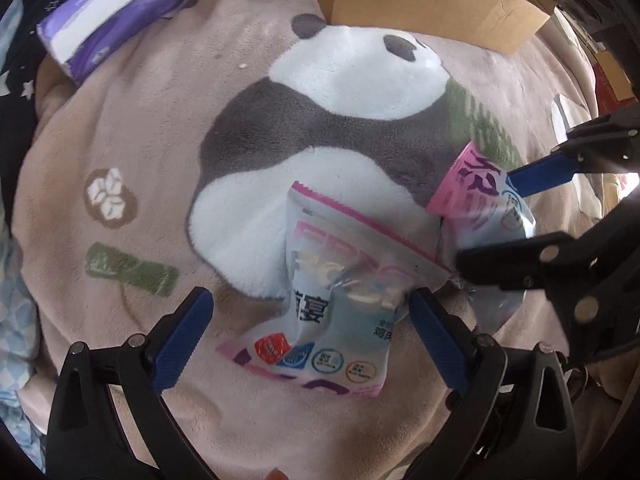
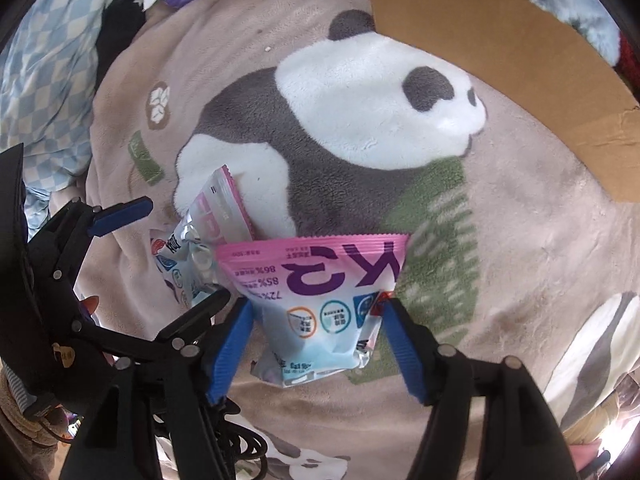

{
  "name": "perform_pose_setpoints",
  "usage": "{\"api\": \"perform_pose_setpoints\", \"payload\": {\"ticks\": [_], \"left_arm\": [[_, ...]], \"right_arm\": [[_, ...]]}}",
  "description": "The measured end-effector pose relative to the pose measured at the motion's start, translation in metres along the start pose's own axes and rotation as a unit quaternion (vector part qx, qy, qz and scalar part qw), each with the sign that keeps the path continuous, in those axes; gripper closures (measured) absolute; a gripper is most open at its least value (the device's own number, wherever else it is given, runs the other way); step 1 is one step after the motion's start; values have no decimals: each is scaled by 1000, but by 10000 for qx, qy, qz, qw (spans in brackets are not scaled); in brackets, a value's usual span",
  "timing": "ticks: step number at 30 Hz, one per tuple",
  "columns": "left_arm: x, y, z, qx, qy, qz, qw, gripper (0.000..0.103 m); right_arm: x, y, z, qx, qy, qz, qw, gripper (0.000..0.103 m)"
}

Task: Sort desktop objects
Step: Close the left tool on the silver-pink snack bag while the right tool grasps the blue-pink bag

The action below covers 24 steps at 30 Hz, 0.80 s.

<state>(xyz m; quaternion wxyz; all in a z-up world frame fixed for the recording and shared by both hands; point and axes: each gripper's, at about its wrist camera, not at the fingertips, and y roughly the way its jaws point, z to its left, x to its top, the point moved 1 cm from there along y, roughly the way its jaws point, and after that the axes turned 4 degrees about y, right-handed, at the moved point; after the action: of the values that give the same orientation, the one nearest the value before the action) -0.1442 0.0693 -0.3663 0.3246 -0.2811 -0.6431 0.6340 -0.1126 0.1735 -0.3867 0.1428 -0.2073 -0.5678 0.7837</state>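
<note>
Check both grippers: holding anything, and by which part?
Neither visibly grips. Left gripper straddles one pink-and-pale-blue foil snack pouch mid-body; right gripper straddles the other, jaws open.

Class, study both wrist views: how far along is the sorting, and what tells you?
Nothing looks sorted yet. In hand: the left gripper brackets one snack pouch and the right gripper brackets a second pouch, jaws open, both on the panda blanket. Left: both pouches and the purple pack; the cardboard box waits behind.
</note>
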Motion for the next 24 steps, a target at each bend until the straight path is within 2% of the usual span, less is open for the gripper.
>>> {"api": "perform_pose_setpoints", "payload": {"ticks": [3, 6, 8, 10, 12, 15, 16, 19, 24], "left_arm": [[1, 13, -1, -130, 97, 129, 9998, 0], [-1, 26, -3, -263, 185, 232, 9992, 0], [-3, 31, -5, -242, 283, 265, 9990, 0], [-4, 32, -9, -173, 364, 231, 9989, 0], [-6, 30, -10, -215, 303, 175, 9992, 1], [-7, 21, -4, -495, 31, 114, 9987, 14], [-7, 17, -1, -600, -82, 103, 9981, 22], [-8, 5, 7, -810, -429, 27, 9958, 38], [-9, -11, -10, -586, -388, 73, 9975, 47]], "right_arm": [[4, 15, -6, 297, 196, 289, 9989, 31], [3, 23, -9, 479, 247, 257, 9982, 31], [3, 24, -9, 519, 177, 186, 9983, 35], [3, 25, -10, 575, 177, 153, 9981, 42], [4, 24, -12, 632, 174, 129, 9978, 46], [5, 19, -16, 722, 225, 102, 9971, 51], [5, 17, -17, 750, 220, 88, 9969, 57], [4, 7, -17, 751, 163, 5, 9970, 57], [1, -11, -18, 824, 34, -76, 9966, 57]]}}
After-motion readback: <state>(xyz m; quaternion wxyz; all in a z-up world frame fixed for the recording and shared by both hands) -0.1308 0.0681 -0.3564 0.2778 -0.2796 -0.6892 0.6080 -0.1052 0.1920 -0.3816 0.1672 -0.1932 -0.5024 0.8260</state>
